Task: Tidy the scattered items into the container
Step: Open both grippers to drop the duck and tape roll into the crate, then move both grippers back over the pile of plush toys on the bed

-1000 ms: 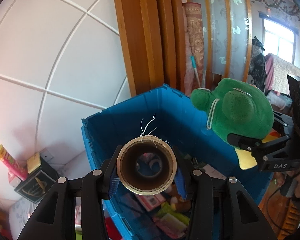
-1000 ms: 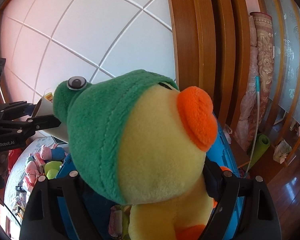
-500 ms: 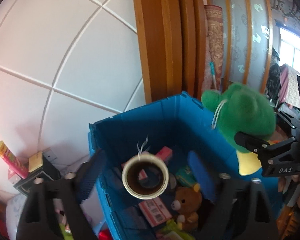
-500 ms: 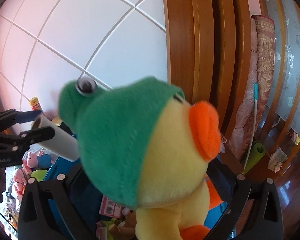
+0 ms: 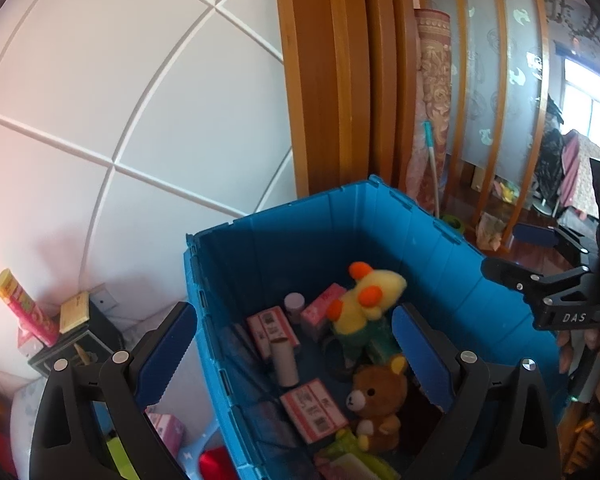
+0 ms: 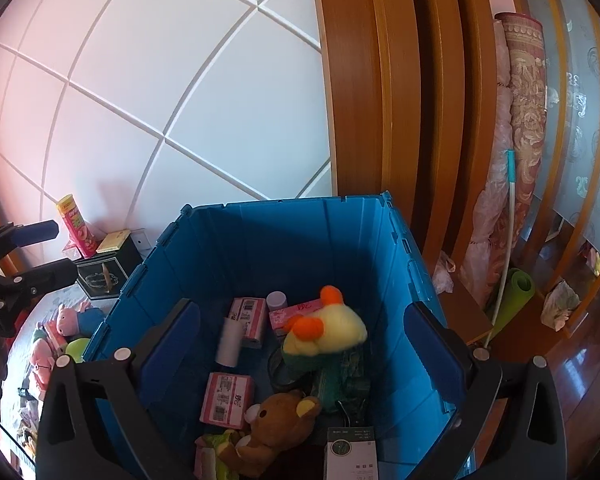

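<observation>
A blue crate (image 5: 284, 208) (image 6: 284, 204) stands against the white wall, and both grippers hover over it. My left gripper (image 5: 292, 316) is open with nothing between its blue pads. It also shows at the left edge of the right wrist view (image 6: 56, 250). My right gripper (image 6: 302, 312) is open and empty too, and it is seen side-on (image 5: 512, 252). A yellow duck plush in a green hood (image 5: 364, 300) (image 6: 332, 328) lies upside down in the crate. A cardboard roll (image 5: 284, 362) (image 6: 230, 340) lies among pink boxes, with a brown bear (image 5: 380, 400) (image 6: 284, 420) nearby.
Left of the crate are a snack can (image 6: 74, 226), a black box (image 6: 100, 276) and pig plush toys (image 6: 72, 316) on a low surface. On the right stand a wooden door frame (image 6: 380, 120), a rolled mat (image 6: 520, 120), a mop pole (image 6: 508, 220) and a green mat (image 6: 516, 292).
Both grippers have opened. The cardboard roll left my left gripper and the duck plush left my right gripper, and both now lie in the crate.
</observation>
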`<state>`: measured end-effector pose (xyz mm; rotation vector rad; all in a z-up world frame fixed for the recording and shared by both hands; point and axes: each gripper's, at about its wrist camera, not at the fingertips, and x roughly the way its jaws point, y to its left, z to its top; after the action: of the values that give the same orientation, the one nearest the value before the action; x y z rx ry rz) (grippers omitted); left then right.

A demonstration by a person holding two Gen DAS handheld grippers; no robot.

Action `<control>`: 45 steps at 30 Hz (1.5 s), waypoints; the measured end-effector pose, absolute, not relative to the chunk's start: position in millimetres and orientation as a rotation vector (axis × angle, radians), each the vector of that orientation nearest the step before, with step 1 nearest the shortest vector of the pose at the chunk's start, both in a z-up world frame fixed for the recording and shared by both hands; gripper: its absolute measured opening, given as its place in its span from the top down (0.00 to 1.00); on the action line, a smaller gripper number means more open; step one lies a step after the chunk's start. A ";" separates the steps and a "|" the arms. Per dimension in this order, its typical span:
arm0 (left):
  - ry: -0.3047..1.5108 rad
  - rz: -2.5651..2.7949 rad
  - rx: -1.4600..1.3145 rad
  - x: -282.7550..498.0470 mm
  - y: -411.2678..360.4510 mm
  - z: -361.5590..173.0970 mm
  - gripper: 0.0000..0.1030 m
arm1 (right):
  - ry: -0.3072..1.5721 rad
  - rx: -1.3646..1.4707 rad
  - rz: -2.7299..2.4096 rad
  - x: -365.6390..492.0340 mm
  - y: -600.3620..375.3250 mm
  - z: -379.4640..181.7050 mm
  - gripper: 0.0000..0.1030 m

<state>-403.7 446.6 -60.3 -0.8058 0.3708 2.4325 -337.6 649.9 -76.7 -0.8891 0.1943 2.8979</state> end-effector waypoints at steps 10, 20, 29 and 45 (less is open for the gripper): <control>0.338 2.491 -0.847 -378.7 381.5 -63.5 0.04 | 0.133 -0.869 2.988 -318.7 601.6 -62.3 0.00; 0.279 2.552 -0.918 -350.2 284.7 -78.7 0.04 | 0.044 -0.865 3.109 -305.3 518.2 -55.0 0.00; 0.176 2.645 -1.049 -342.8 167.1 -107.9 0.04 | -0.053 -0.938 3.197 -304.8 421.5 -63.8 0.00; 0.100 2.750 -1.216 -336.2 -10.2 -152.4 0.04 | -0.126 -1.167 3.260 -322.2 256.6 -110.7 0.00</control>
<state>-336.2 -10.2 -152.4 -1.2158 0.1004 2.7497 -322.2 256.6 -110.7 -1.1671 -0.1258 3.2603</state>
